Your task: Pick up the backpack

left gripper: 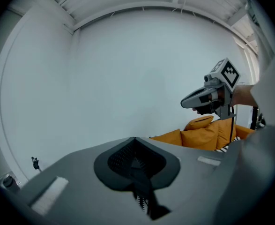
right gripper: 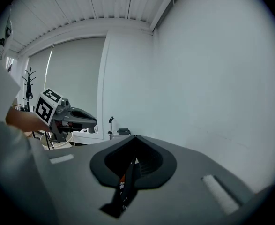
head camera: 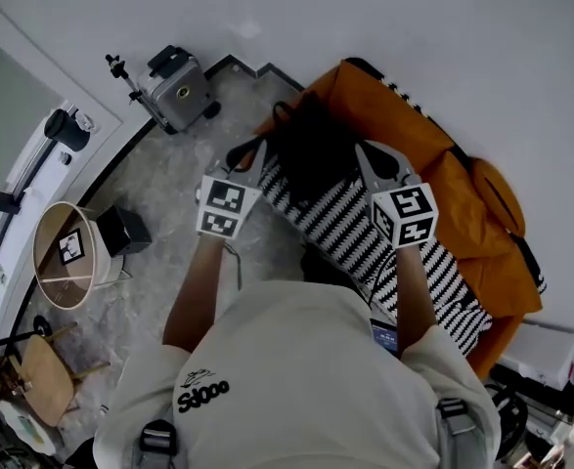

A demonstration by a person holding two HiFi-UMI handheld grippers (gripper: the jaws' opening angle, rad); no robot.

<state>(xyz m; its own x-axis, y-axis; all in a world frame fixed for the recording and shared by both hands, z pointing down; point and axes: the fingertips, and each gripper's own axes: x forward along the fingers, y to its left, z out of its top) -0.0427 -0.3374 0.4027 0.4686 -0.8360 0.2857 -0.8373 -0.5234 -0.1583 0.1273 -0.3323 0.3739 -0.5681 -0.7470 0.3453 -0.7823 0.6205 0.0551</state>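
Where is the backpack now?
Head view, centre: the backpack is held between the left tool and right tool, over the striped blanket on the orange sofa.

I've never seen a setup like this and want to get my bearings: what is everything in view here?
backpack: one, black, between the two grippers
sofa: one, orange, along the wall
striped cover: one, black and white, on the sofa
case: one, grey, on the floor by the wall
tripod: one, black, beside the case
round bin: one, beige, floor at left
box: one, black, beside the bin
chair: one, wooden, lower left
left gripper: grey, shut on the backpack
right gripper: grey, shut on the backpack
shirt: one, pale, worn by the person
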